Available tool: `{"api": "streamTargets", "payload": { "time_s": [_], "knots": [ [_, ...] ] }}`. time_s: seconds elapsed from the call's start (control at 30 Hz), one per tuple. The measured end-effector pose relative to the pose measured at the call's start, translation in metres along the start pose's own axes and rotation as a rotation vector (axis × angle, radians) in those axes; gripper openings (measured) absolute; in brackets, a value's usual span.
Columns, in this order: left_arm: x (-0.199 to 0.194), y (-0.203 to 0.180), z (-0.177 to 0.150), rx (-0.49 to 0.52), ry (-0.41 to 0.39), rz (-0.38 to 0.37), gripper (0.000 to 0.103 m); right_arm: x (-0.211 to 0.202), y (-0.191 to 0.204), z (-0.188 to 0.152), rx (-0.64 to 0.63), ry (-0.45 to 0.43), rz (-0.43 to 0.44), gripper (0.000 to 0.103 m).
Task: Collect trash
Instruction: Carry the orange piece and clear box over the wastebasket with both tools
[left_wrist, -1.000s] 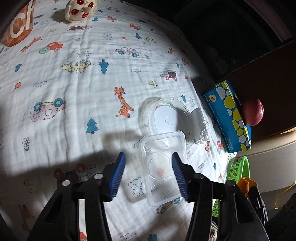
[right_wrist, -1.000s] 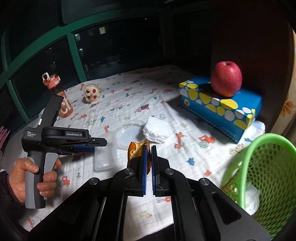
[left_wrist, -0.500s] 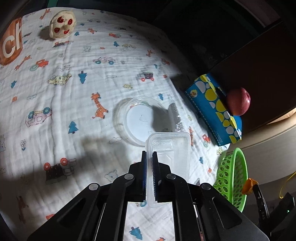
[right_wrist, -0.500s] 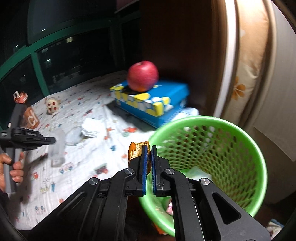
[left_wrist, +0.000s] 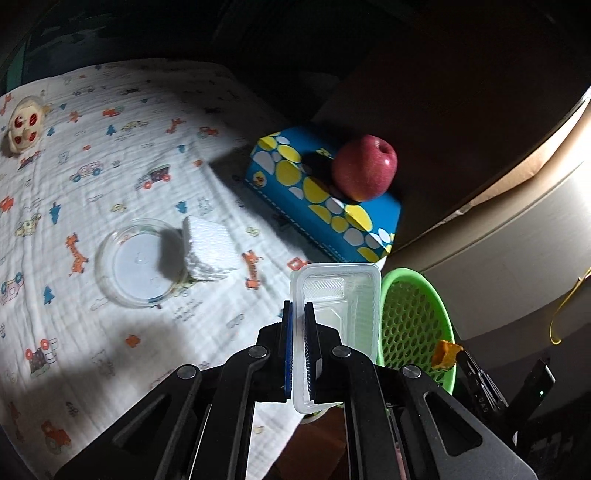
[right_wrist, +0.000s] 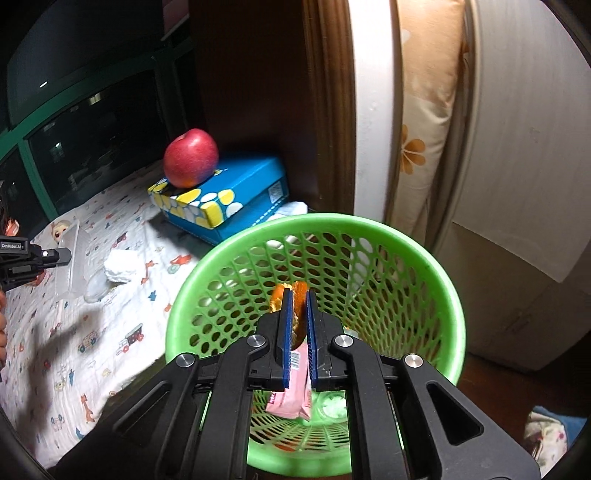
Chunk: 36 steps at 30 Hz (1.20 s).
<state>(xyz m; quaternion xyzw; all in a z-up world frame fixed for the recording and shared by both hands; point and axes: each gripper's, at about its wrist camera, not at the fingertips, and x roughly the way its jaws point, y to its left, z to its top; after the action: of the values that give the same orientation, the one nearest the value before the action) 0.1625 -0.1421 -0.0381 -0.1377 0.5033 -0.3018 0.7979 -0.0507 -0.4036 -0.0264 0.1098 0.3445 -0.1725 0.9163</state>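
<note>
My left gripper (left_wrist: 299, 308) is shut on one long rim of a clear plastic tray (left_wrist: 343, 295) and holds it in the air over the bed's edge, beside the green mesh basket (left_wrist: 413, 314). Over the basket's (right_wrist: 369, 236) mouth, my right gripper (right_wrist: 295, 295) has a piece of orange peel (right_wrist: 297, 314) between its pads, and its jaws are opening slightly. The peel (left_wrist: 445, 354) also shows above the basket rim in the left wrist view. A pink wrapper (right_wrist: 291, 391) lies inside the basket.
A round clear lid (left_wrist: 136, 262) and a white foam block (left_wrist: 208, 247) lie on the printed blanket (left_wrist: 92, 332). A blue tissue box (left_wrist: 325, 199) carries a red apple (left_wrist: 364, 168). A small toy (left_wrist: 24, 123) sits far left. Dark wooden furniture stands behind the basket.
My left gripper closed on the tray's rim, lifted it off the blanket and carried it toward the basket. My right gripper swung with the peel from over the bed to above the basket.
</note>
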Motion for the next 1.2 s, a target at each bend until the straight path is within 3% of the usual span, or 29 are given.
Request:
{"api": "streamTargets", "payload": {
  "time_s": [0.4, 0.47, 0.53, 0.77, 0.83, 0.97, 1.1, 1.2],
  "knots": [
    [0.051, -0.102, -0.008, 0.155, 0.084, -0.055, 0.006, -0.017, -0.044, -0.010, 0.079, -0.010, -0.004, 0.008],
    [0.063, -0.114, -0.014, 0.174, 0.108, -0.051, 0.006, -0.020, -0.050, -0.012, 0.094, -0.013, 0.002, 0.016],
    [0.073, -0.123, -0.019, 0.187, 0.132, -0.050, 0.006, -0.025, -0.055, -0.013, 0.105, -0.025, -0.003, 0.037],
    [0.100, -0.140, -0.036, 0.224, 0.192, -0.032, 0.006, -0.032, -0.064, -0.015, 0.111, -0.045, 0.001, 0.043],
    [0.104, -0.142, -0.039, 0.223, 0.201, -0.031, 0.009, -0.033, -0.064, -0.016, 0.113, -0.045, 0.003, 0.046],
    [0.107, -0.144, -0.044, 0.219, 0.212, -0.047, 0.045, -0.034, -0.063, -0.018, 0.117, -0.042, 0.011, 0.048],
    [0.100, -0.140, -0.047, 0.220, 0.208, -0.057, 0.046, -0.035, -0.057, -0.018, 0.116, -0.041, 0.026, 0.049],
    [0.087, -0.130, -0.046, 0.231, 0.184, -0.038, 0.050, -0.036, -0.049, -0.017, 0.105, -0.048, 0.040, 0.058]
  ]
}}
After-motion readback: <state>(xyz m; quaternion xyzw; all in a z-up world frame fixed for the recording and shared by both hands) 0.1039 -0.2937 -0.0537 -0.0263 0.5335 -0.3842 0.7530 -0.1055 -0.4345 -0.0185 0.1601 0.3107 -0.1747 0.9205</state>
